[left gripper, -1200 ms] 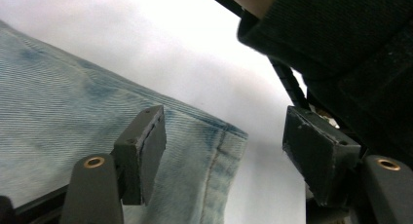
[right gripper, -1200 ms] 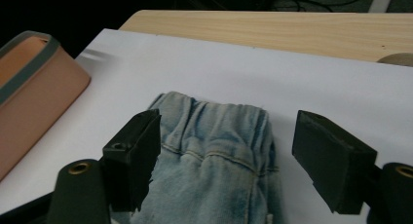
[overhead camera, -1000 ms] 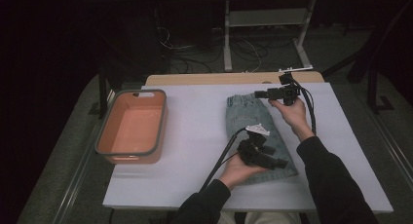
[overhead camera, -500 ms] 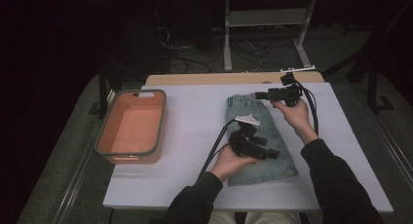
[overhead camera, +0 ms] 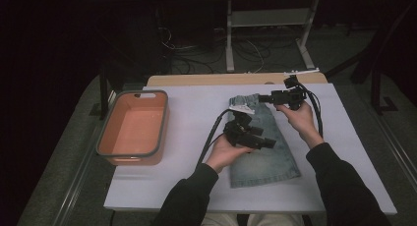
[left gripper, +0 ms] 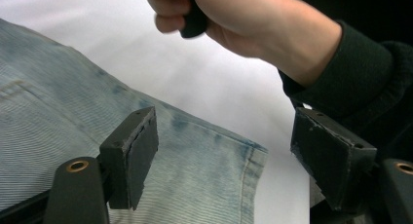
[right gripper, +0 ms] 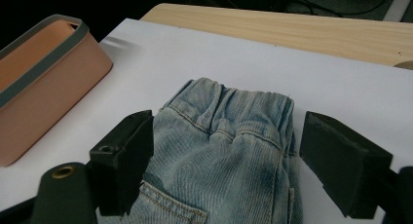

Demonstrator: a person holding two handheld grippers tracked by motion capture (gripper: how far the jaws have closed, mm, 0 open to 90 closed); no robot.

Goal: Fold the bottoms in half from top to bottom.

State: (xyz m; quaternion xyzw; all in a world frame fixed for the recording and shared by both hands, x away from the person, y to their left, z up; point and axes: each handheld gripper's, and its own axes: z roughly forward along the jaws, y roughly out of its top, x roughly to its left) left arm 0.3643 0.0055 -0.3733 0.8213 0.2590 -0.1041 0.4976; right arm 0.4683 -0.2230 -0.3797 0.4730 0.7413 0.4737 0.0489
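A pair of small faded blue jeans (overhead camera: 265,164) lies folded on the white table (overhead camera: 196,108), waistband at the far end. My left gripper (overhead camera: 269,143) hovers open over the middle of the jeans, pointing right; in the left gripper view its jaws (left gripper: 224,131) straddle the denim (left gripper: 58,121) near a hem corner. My right gripper (overhead camera: 261,98) stands open at the waistband, pointing left; in the right gripper view its jaws (right gripper: 229,131) flank the gathered waistband (right gripper: 234,107). Neither gripper holds anything.
An orange bin with a grey rim (overhead camera: 133,127) stands empty on the table's left side, also seen as the bin (right gripper: 44,73) in the right gripper view. A wooden strip (overhead camera: 221,79) borders the table's far edge. Dark floor with cables lies beyond.
My left gripper has moved away from the person and slightly left along the jeans. The right gripper has stayed near the waistband.
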